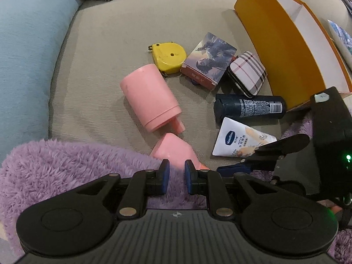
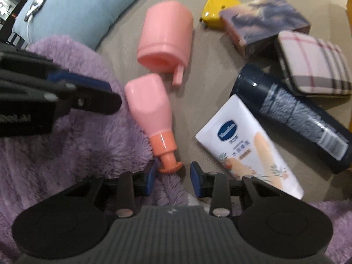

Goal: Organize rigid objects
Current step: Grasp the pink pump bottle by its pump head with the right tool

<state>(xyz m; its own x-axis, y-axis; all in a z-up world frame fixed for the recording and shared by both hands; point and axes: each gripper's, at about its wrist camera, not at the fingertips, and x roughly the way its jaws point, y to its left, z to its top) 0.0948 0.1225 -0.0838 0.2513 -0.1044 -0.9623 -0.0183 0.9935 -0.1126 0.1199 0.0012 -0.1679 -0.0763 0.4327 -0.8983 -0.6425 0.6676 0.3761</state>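
Note:
Several rigid objects lie on a beige sofa cushion. A pink bottle (image 2: 151,107) with an orange pump lies at the edge of a purple fluffy blanket (image 2: 77,149); its pump tip sits between the fingers of my open right gripper (image 2: 172,171). My left gripper (image 1: 176,167) is open just short of the same bottle's base (image 1: 173,148). A pink cylindrical cup (image 1: 149,96) lies on its side behind it. A white Vaseline tube (image 1: 239,140), a dark spray can (image 1: 250,107), a plaid case (image 1: 247,72), a picture box (image 1: 209,59) and a yellow tape measure (image 1: 168,56) lie to the right.
An open orange cardboard box (image 1: 283,41) stands at the far right of the cushion. A light blue cushion (image 1: 26,66) lies on the left. The right gripper's body (image 1: 325,140) shows in the left wrist view, the left gripper's (image 2: 55,96) in the right.

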